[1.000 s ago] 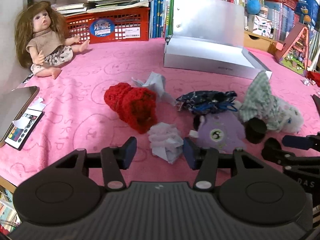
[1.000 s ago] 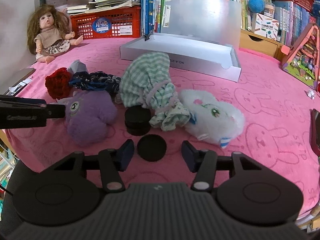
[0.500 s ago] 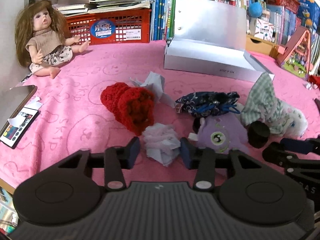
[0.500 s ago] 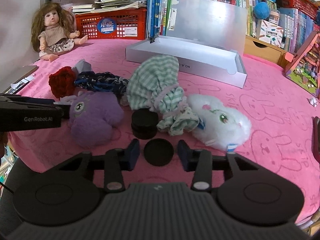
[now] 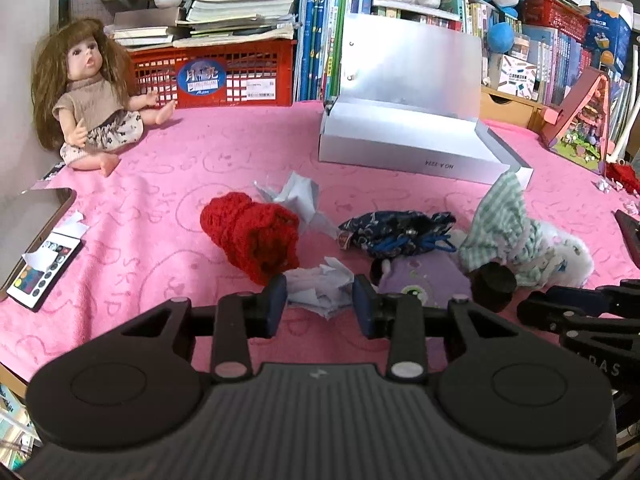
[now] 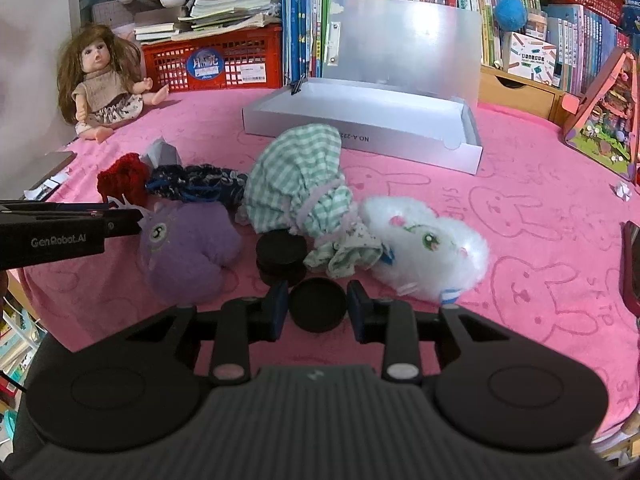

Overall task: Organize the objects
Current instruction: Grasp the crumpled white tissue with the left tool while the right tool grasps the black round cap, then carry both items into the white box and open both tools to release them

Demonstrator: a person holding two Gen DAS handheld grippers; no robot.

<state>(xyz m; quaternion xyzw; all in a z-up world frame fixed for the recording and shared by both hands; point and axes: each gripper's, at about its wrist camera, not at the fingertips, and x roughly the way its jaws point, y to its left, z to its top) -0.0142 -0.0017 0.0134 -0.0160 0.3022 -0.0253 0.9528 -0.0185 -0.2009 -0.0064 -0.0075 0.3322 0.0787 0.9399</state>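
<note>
Left gripper [image 5: 320, 306]: the two fingers bracket a crumpled white paper ball [image 5: 320, 290] and both pads appear to touch its sides, so the jaws are closed on it. The ball rests on the pink blanket [image 5: 168, 200], just in front of the red knitted piece [image 5: 252, 236].

Right gripper [image 6: 318, 306]: the fingers sit either side of a flat black disc [image 6: 318, 304] that lies on the blanket; the pads meet its edge (contact on both sides appears complete). A stack of similar black discs [image 6: 280, 252] stands just behind it.

Surrounding items: purple plush [image 6: 188, 248] to the left of the stack, white plush rabbit [image 6: 428, 244] to the right, green checked cloth [image 6: 300, 184] between them, and a dark blue patterned pouch [image 5: 396, 230] beside the knitted piece. The open silver box [image 6: 368, 132] lies farther back, lid upright. A doll [image 5: 90, 92] sits at the far left corner.
</note>
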